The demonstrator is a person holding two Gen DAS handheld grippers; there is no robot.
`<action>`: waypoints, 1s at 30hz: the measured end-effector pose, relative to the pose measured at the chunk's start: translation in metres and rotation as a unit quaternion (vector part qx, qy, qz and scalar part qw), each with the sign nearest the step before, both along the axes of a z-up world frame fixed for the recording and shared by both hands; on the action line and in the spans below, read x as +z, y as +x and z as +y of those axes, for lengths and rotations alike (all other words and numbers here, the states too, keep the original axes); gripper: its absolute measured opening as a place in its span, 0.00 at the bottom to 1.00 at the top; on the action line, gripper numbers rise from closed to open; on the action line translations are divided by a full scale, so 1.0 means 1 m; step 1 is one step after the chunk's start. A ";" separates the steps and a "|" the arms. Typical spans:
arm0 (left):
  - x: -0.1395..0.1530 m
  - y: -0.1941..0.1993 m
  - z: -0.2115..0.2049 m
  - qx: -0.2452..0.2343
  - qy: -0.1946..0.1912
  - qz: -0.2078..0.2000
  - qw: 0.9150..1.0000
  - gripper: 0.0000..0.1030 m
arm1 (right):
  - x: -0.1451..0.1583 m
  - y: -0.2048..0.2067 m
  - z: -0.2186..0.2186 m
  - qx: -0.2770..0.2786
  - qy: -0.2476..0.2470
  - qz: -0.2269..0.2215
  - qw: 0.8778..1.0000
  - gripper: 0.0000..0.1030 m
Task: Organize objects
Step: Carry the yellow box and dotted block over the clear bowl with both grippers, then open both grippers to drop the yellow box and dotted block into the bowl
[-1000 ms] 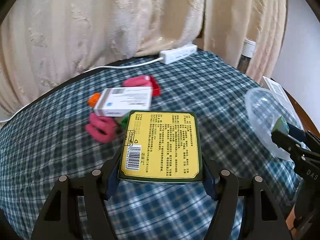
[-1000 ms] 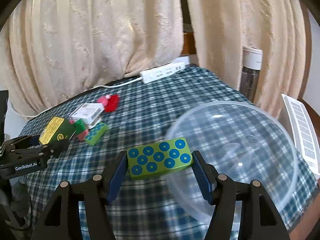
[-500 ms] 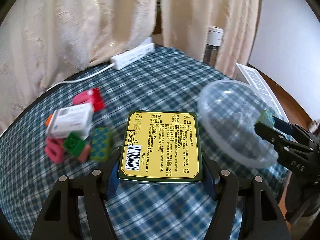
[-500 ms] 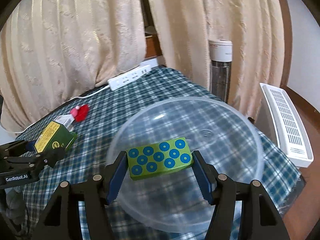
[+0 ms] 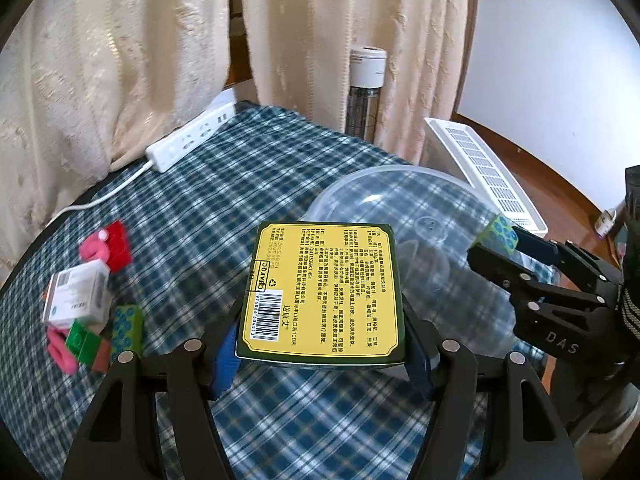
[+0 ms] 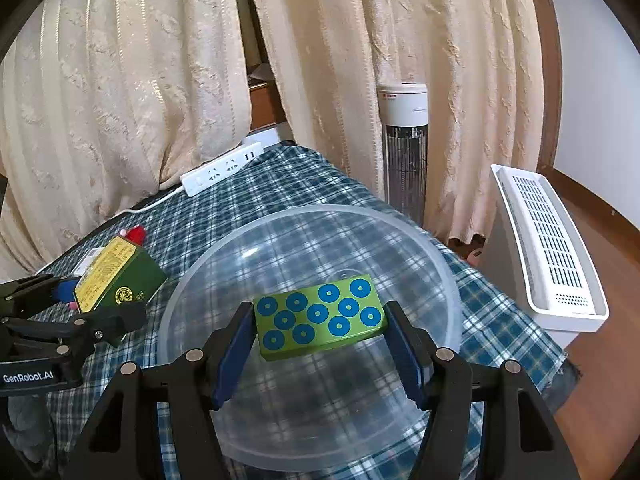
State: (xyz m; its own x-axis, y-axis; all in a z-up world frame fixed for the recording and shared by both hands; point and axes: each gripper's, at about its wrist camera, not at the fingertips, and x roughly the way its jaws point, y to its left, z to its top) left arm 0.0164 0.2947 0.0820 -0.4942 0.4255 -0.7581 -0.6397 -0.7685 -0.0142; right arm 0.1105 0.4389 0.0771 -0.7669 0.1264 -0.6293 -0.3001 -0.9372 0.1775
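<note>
My left gripper (image 5: pixel 322 354) is shut on a green box with a yellow label (image 5: pixel 326 288), held above the checked cloth beside the clear plastic bowl (image 5: pixel 404 184). That box (image 6: pixel 120 278) and the left gripper (image 6: pixel 102 314) also show in the right wrist view, left of the bowl. My right gripper (image 6: pixel 320 344) is shut on a green block with blue dots (image 6: pixel 320 316), which hangs over the inside of the clear bowl (image 6: pixel 208 264). From the left wrist view, the right gripper (image 5: pixel 498 250) reaches over the bowl's right side with the dotted block (image 5: pixel 500 236).
On the left of the cloth lie a white box (image 5: pixel 78 294), pink and red pieces (image 5: pixel 106 246) and small green blocks (image 5: pixel 126 326). A white power strip (image 5: pixel 190 136) sits at the far edge by the curtains. A tower fan (image 6: pixel 404 148) and a white appliance (image 6: pixel 548 240) stand beyond the table.
Both grippers swung right with their loads. The dotted block went from beside the bowl to over its inside. The green box moved away from the pile and up beside the bowl.
</note>
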 end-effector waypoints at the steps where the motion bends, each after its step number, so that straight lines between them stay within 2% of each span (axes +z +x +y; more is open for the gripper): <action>1: 0.000 0.000 0.004 -0.004 0.000 0.000 1.000 0.66 | 0.000 0.001 0.002 -0.002 -0.001 0.000 1.000 0.65; 13: -0.006 0.001 0.030 -0.034 0.000 -0.016 0.999 0.68 | -0.003 0.002 0.023 -0.019 -0.014 0.001 1.000 0.65; 30: -0.010 -0.002 0.033 -0.044 0.017 -0.050 0.998 0.69 | -0.005 0.003 0.026 -0.017 -0.019 0.002 1.000 0.66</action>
